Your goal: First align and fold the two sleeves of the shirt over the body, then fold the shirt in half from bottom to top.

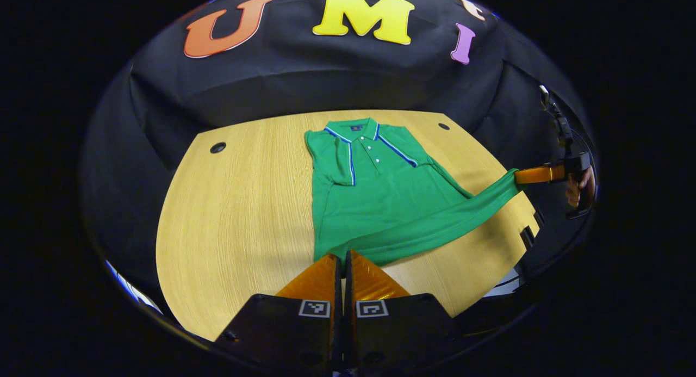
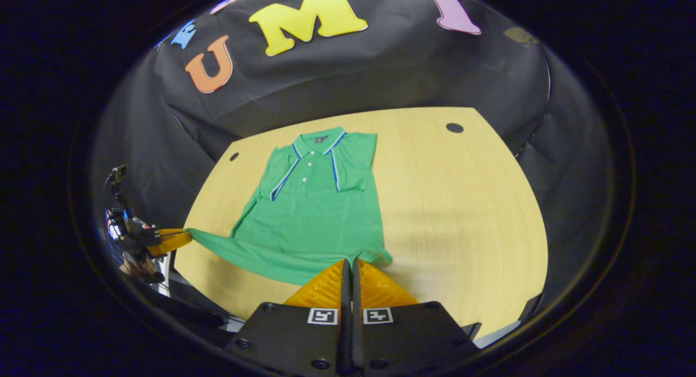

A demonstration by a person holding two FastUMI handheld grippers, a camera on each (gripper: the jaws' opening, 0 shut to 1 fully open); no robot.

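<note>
The green shirt (image 1: pixel 380 203) — on the tabletop (image 1: pixel 234 214) — is gripped at its hem corners by left tool (image 1: pixel 343 257) and right tool (image 2: pixel 352 264), both clamped.

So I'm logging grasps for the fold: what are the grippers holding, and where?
Both grip the green shirt at its bottom hem, one corner each: left gripper, right gripper.

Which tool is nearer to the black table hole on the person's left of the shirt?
Left. The left tool grips the shirt by its hem, with the hole ahead to its left; the right tool holds the hem across the shirt.
</note>
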